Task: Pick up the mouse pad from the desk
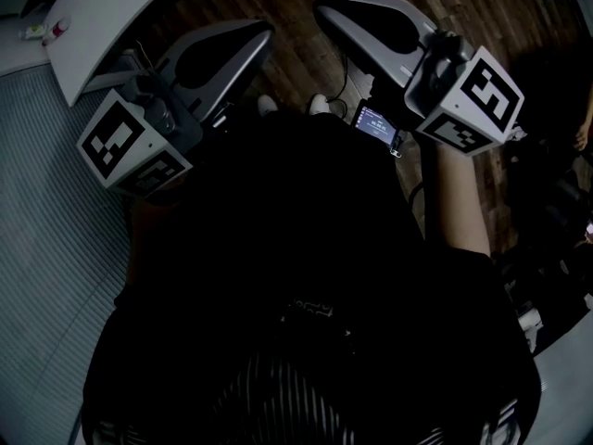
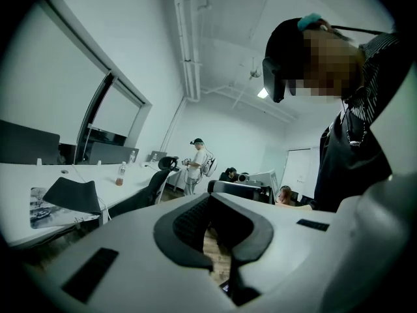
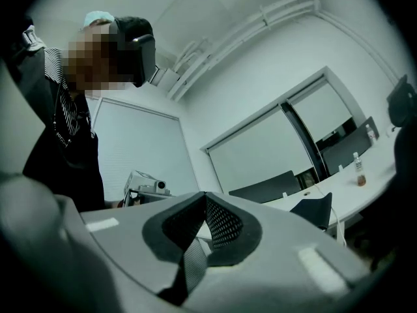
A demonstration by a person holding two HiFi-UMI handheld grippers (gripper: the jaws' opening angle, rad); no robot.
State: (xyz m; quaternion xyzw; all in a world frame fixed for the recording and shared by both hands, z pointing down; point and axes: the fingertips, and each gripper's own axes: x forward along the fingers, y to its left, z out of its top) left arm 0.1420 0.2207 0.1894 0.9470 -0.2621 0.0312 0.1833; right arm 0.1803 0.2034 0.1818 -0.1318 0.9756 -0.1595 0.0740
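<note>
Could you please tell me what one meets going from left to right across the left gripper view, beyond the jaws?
dark pad on the desk → bottle → office chair → standing person → whiteboard → nearby person in dark clothes

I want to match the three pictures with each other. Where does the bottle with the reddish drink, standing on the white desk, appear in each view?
Head view: not identifiable; a small item lies on the white desk at the top left, too small to tell.
Left gripper view: the bottle stands upright, left of centre.
Right gripper view: the bottle is near the right edge.
Shared landmark: the white desk.
</note>
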